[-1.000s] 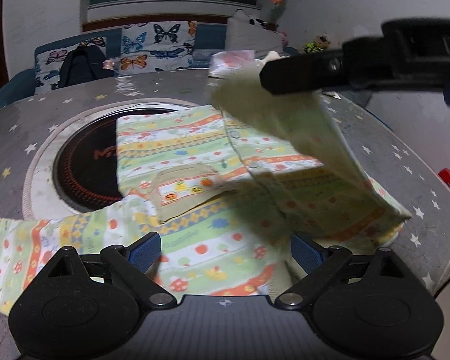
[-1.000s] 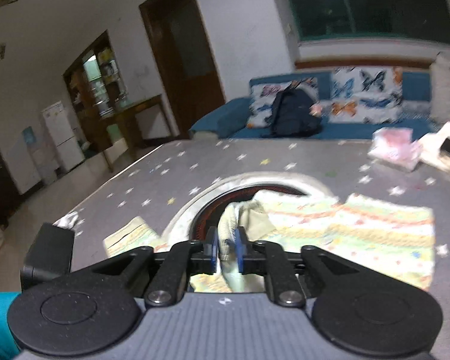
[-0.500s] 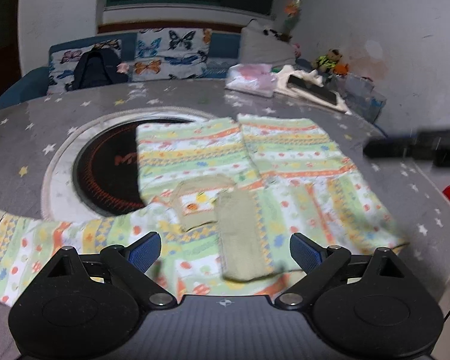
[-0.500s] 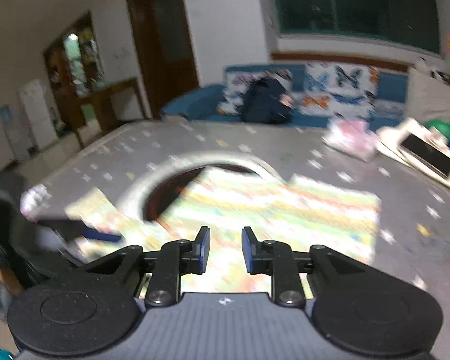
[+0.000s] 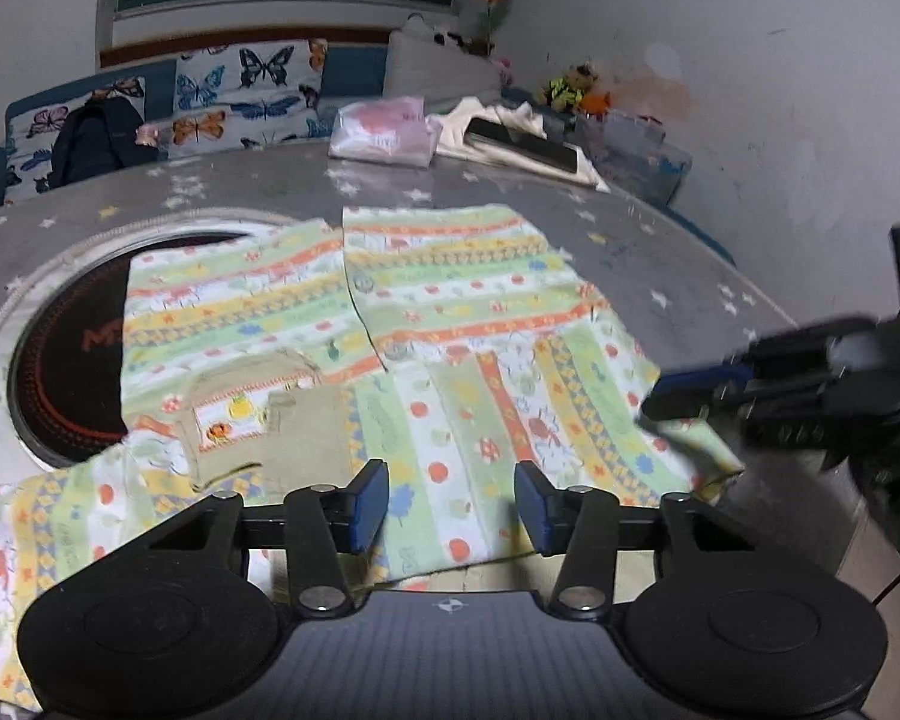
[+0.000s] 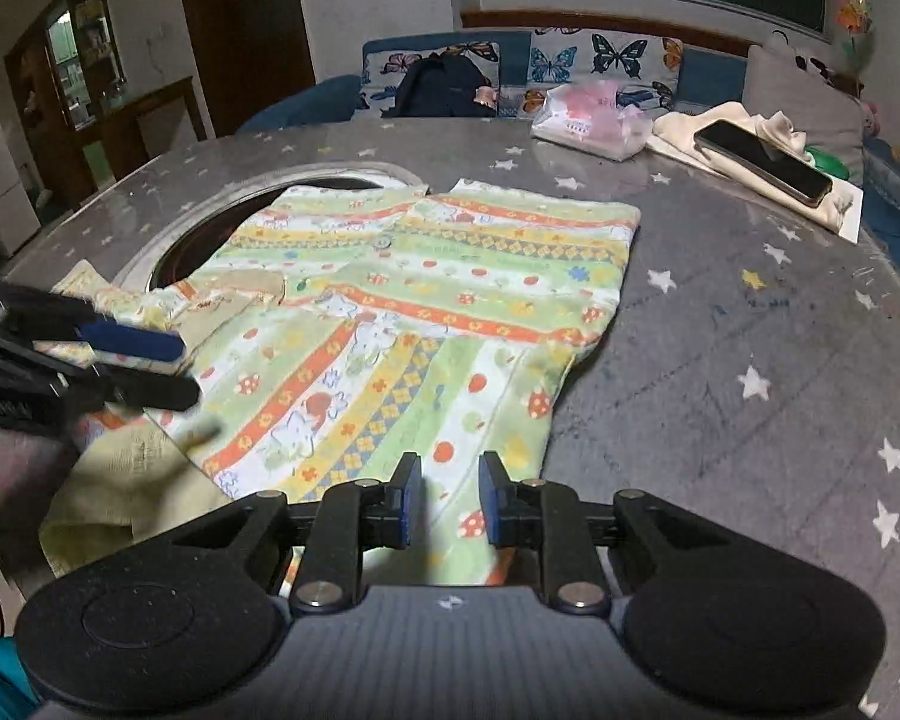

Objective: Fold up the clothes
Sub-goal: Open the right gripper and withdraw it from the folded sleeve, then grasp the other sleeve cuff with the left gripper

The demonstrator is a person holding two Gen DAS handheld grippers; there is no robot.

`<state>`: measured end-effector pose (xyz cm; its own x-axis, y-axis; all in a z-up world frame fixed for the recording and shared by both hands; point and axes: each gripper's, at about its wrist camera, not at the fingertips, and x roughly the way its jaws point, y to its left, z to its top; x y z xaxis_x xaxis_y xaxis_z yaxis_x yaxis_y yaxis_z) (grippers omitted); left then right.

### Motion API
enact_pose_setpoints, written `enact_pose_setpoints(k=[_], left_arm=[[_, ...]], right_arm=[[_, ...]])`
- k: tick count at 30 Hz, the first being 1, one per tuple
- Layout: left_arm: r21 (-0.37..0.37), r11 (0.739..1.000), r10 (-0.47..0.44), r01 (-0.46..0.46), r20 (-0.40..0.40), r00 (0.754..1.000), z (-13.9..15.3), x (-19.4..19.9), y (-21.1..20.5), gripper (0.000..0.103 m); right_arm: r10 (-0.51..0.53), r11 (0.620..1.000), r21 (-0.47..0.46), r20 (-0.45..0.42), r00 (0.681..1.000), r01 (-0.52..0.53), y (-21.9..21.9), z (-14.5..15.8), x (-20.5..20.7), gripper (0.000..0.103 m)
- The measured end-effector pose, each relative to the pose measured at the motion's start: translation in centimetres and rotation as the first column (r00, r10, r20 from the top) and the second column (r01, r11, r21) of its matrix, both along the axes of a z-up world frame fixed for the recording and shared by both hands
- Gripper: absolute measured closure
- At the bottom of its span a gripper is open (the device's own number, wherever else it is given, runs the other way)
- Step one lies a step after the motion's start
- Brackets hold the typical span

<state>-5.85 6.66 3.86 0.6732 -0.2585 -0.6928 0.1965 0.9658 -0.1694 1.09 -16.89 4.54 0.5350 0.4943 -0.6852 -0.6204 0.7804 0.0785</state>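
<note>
A small patterned shirt (image 5: 450, 324), striped in green, orange and yellow, is lying front-up on a round grey star-printed table (image 6: 750, 312), partly covering a dark round inset (image 5: 60, 360) at its middle. One sleeve is lying folded across the chest, its plain cuff (image 5: 306, 426) resting near the pocket; the other sleeve (image 5: 42, 516) is trailing outward toward the table edge. So the fold is looking partway: one sleeve in, one sleeve out, and the body not yet doubled over.

The person is holding both tongs just above the near hem. The left gripper (image 5: 450, 510) is hovering with its blue pads wide apart, holding nothing. The right gripper (image 6: 444, 504) is hanging with a narrower gap, also empty. A phone (image 6: 762, 162) and a pink packet (image 6: 594, 120) are sitting at the far side.
</note>
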Motion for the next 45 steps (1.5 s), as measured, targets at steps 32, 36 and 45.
enact_pose_setpoints(k=[32, 36, 45], left_arm=[[0.027, 0.941, 0.337, -0.337, 0.004, 0.942, 0.6, -4.9, 11.1, 0.050], [0.044, 0.895, 0.445, -0.445, 0.001, 0.895, 0.4, -6.6, 14.7, 0.048], [0.104, 0.741, 0.663, -0.664, 0.043, 0.747, 0.1, -8.6, 22.1, 0.040]], right_arm=[[0.204, 0.979, -0.010, 0.051, 0.978, -0.204, 8.8, -1.3, -1.2, 0.075], [0.224, 0.974, -0.041, 0.020, 0.974, -0.223, 9.9, -2.9, -1.2, 0.072], [0.222, 0.975, -0.026, 0.027, 0.975, -0.221, 9.3, -1.8, -1.7, 0.066]])
